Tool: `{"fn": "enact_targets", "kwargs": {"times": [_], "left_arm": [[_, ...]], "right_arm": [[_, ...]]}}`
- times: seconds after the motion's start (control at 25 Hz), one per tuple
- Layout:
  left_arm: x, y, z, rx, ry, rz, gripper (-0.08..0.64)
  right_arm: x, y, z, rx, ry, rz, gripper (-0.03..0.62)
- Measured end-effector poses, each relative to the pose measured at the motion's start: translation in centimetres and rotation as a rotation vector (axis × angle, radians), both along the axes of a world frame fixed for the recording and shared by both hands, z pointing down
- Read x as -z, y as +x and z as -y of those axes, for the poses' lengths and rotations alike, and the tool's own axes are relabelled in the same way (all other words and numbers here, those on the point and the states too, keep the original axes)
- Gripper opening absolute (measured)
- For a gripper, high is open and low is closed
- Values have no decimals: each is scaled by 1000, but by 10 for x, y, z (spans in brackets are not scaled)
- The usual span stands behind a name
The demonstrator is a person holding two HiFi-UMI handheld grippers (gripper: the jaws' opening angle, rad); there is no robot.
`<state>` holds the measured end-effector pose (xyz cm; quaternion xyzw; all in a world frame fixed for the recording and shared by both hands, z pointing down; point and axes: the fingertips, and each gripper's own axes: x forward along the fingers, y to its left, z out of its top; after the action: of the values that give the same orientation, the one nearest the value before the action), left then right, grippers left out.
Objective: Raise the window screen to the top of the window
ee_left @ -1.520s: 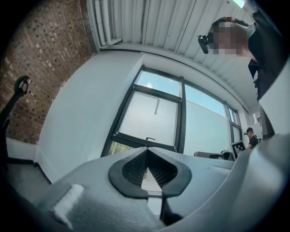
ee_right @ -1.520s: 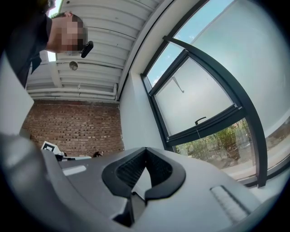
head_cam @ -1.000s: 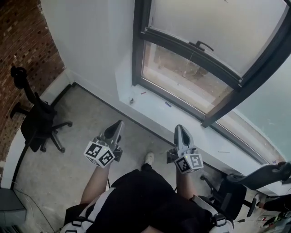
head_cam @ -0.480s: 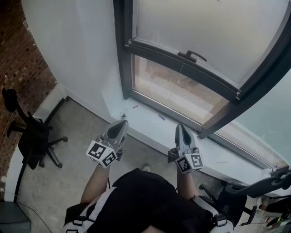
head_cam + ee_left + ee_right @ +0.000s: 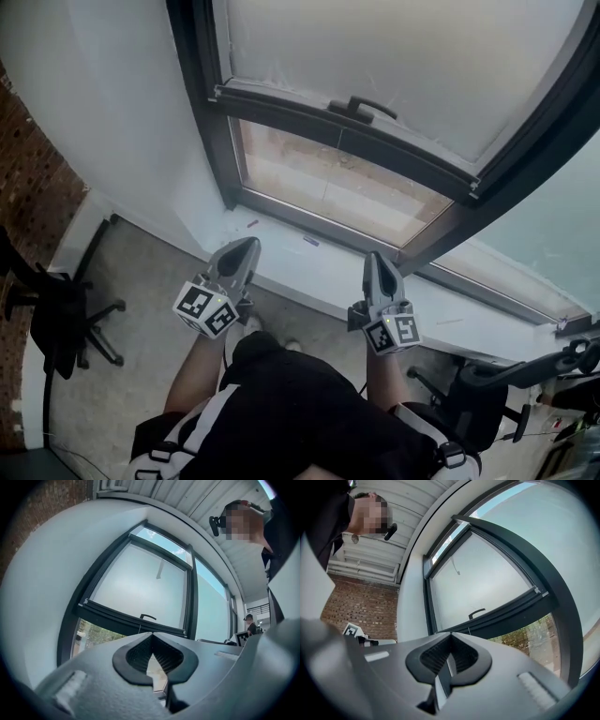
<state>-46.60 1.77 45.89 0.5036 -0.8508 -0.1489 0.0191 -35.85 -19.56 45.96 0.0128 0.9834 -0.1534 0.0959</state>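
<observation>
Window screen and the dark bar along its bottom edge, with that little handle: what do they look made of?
The window screen looks like translucent fabric or fine mesh, matte: milky white, blurring what is behind. The bar looks like dark coated metal, satin, with straight crisp edges; plastic is possible. The handle is thin, black, curved: metal or plastic, hard to tell.

Colours: window screen [image 5: 403, 56] frosted grey-white, edged below by a black bar [image 5: 281, 111] carrying a black handle [image 5: 361, 105]; window frame [image 5: 199, 112] dark grey to black; wall [image 5: 103, 103] and sill [image 5: 319, 267] white; side wall [image 5: 23, 178] red-brown, in a brick pattern; floor [image 5: 141, 300] mottled grey; chair [image 5: 56, 323] black. The left gripper [image 5: 246, 246] and right gripper [image 5: 373, 258] are grey, each with a white cube [image 5: 204, 310] printed with black square markers.
</observation>
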Motion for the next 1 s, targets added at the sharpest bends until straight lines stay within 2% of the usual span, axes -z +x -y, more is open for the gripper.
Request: {"fn": "enact_targets", "kwargs": {"times": [0.2, 0.32, 0.68, 0.88, 1.0], "left_arm": [[4, -28, 27, -82, 31, 18, 2], [9, -48, 45, -121, 21, 11, 2], [23, -115, 97, -203, 5, 57, 3], [29, -131, 125, -277, -23, 113, 3], [30, -146, 144, -315, -96, 206, 5]], "right_arm": [[-3, -11, 16, -82, 29, -19, 2], [-1, -21, 25, -122, 42, -27, 2], [17, -63, 59, -234, 131, -48, 2], [23, -89, 65, -259, 172, -43, 2], [32, -111, 63, -248, 253, -68, 2]]}}
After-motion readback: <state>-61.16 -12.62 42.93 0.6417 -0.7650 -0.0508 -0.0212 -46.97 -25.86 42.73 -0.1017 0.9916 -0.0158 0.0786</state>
